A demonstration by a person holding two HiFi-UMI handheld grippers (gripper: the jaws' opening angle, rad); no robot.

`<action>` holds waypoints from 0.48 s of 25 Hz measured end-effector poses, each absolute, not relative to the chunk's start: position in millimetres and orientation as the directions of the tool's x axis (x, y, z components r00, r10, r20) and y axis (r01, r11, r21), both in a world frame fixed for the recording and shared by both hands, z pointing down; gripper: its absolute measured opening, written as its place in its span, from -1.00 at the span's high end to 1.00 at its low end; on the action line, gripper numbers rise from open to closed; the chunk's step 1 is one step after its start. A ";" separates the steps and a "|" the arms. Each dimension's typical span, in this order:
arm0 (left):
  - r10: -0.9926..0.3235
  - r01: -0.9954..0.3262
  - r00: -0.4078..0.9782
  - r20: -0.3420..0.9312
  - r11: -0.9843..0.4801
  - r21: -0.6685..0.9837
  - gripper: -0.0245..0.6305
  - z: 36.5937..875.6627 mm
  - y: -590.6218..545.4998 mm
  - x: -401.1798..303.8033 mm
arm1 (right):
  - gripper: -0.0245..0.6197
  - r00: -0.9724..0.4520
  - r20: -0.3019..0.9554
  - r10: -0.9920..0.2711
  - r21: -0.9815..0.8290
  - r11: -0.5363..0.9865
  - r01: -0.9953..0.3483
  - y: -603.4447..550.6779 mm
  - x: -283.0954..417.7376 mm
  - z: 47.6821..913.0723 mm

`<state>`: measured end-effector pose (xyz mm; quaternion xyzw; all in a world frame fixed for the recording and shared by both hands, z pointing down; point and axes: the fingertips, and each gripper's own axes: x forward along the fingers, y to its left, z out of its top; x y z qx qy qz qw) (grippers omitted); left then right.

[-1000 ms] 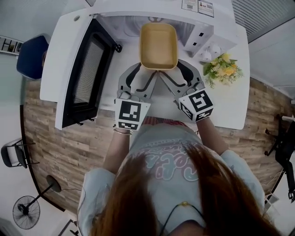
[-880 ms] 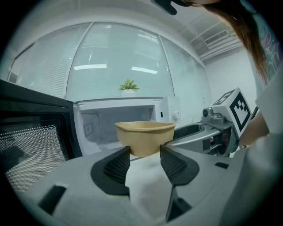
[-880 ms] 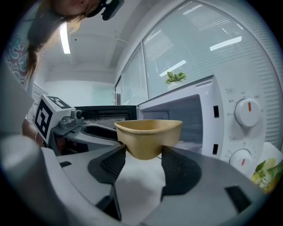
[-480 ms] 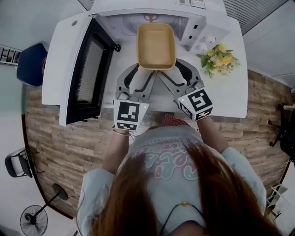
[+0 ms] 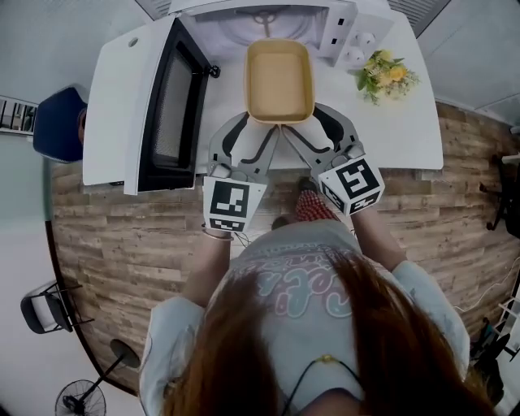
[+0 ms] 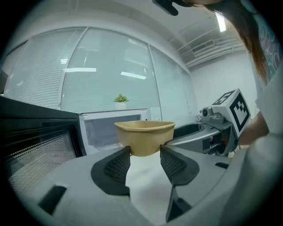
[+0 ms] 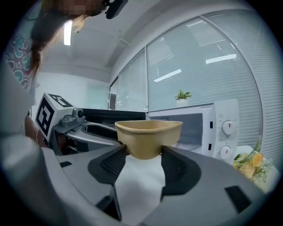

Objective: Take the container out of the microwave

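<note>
Closest in, the left tongs [image 6: 145, 153] and the right tongs [image 7: 143, 154] sit side by side, each set spread fairly wide and pressed onto the near end of the tan container [image 5: 279, 80], one pair at each corner. The container is empty and level, held over the white tabletop [image 5: 398, 130] just in front of the microwave [image 5: 268, 16]. The microwave's door [image 5: 166, 106] swings wide open to the left. Off to the right, beside the microwave, lie yellow flowers [image 5: 383, 73].
</note>
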<state>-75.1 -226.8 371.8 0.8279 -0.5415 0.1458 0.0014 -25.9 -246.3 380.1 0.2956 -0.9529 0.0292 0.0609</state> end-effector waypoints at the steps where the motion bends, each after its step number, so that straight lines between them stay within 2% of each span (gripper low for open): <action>1: -0.895 -0.895 0.377 0.239 -0.418 -0.154 0.30 370.8 -221.2 -75.4 | 0.14 -0.814 0.131 -0.566 -0.017 0.820 -0.573 -240.3 -26.0 378.7; 12: -0.888 -0.886 0.408 0.212 -0.441 -0.142 0.30 364.8 -159.6 -83.6 | 0.13 -0.790 0.125 -0.600 0.017 0.798 -0.603 -177.0 -33.4 370.6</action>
